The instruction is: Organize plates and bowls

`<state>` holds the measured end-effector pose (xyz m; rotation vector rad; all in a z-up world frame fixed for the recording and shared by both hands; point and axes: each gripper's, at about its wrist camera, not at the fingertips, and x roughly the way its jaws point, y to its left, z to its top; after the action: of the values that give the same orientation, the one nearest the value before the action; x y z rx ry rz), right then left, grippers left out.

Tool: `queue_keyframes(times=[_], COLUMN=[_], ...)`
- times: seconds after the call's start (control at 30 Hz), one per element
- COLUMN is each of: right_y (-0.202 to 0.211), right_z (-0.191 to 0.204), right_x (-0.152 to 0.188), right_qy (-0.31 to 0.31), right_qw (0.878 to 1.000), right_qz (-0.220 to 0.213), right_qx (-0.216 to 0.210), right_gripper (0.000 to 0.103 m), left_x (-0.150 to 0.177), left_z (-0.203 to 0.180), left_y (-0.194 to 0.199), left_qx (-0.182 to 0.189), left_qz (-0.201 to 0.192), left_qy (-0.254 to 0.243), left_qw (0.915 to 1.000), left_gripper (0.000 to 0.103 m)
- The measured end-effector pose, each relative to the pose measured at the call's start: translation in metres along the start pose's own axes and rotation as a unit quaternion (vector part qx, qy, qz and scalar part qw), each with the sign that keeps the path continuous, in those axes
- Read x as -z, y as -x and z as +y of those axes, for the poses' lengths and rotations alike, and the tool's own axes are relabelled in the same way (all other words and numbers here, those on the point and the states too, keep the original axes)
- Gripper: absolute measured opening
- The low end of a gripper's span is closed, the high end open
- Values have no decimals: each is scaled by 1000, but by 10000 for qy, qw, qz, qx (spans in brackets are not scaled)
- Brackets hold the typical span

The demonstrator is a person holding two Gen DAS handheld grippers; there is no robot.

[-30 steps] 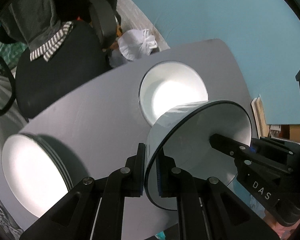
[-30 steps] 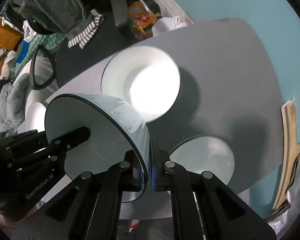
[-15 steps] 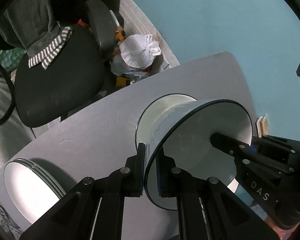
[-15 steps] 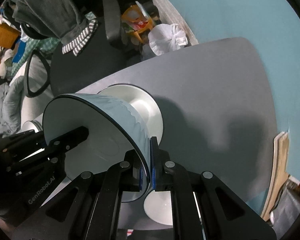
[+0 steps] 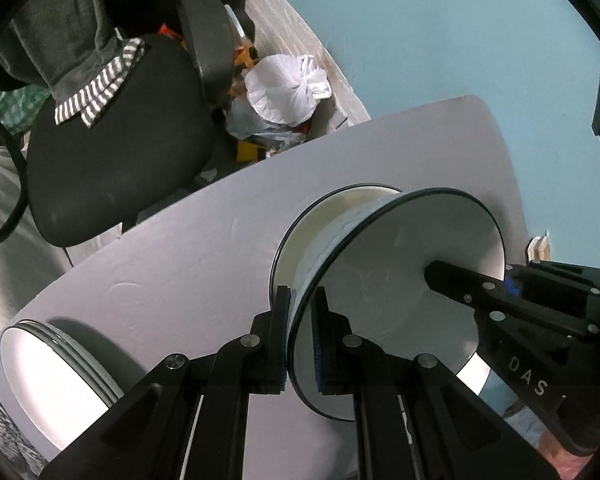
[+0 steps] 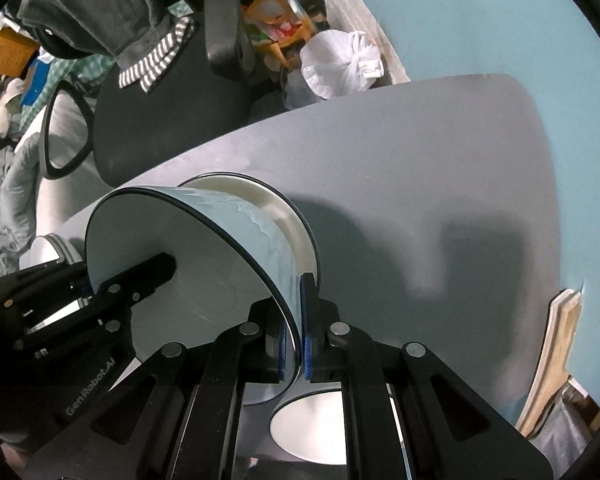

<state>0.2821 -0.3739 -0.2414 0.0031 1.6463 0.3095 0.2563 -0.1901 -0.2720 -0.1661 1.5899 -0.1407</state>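
Observation:
Both grippers hold one pale blue bowl with a dark rim (image 5: 384, 280), also in the right wrist view (image 6: 188, 256). My left gripper (image 5: 300, 336) is shut on its near rim. My right gripper (image 6: 293, 344) is shut on the opposite rim. The bowl's base sits inside a second, white bowl (image 5: 324, 216) on the grey table (image 5: 188, 264); that bowl also shows in the right wrist view (image 6: 280, 208). A stack of white plates (image 5: 48, 376) stands at the table's left end. Another white bowl (image 6: 312, 428) sits under my right gripper.
A black office chair (image 5: 112, 152) with grey clothing draped on it stands beyond the table's far edge. A white plastic bag (image 5: 288, 88) and clutter lie on the floor by the blue wall (image 5: 440, 28). A wooden board (image 6: 552, 364) leans at the table's right edge.
Both grippers have carried the blue bowl forward and down over the white bowl; its base now sits inside it. The plate stack has slid toward the lower left of the left view.

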Motion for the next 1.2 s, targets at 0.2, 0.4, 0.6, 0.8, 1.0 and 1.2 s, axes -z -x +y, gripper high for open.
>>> queue_keyframes(times=[0.2, 0.4, 0.6, 0.8, 1.0, 1.2], right_y=[-1, -1, 7, 14, 29, 47], right_z=[-2, 5, 2, 3, 5, 2], right_x=[-4, -7, -11, -11, -2, 13], right_qy=[-4, 68, 42, 76, 243, 371], right_qw=[9999, 9997, 9999, 10000, 9992, 9965], right_qz=[134, 232, 116, 7, -261, -594], right_qx=[-46, -8, 43, -15, 191, 460], right_gripper=[10, 23, 32, 32, 41, 49], left_x=[-2, -2, -4, -1, 10, 23], left_z=[1, -5, -7, -2, -6, -12], left_y=[-1, 2, 14, 24, 42, 61], left_qx=[62, -74, -438, -454, -495, -491], left_qz=[74, 124, -109, -203, -428, -687], left_qy=[66, -113, -182, -194, -242, -287], left_qw=[9999, 9998, 9988, 9986, 9976, 9960], left_gripper=[17, 20, 39, 46, 52, 56])
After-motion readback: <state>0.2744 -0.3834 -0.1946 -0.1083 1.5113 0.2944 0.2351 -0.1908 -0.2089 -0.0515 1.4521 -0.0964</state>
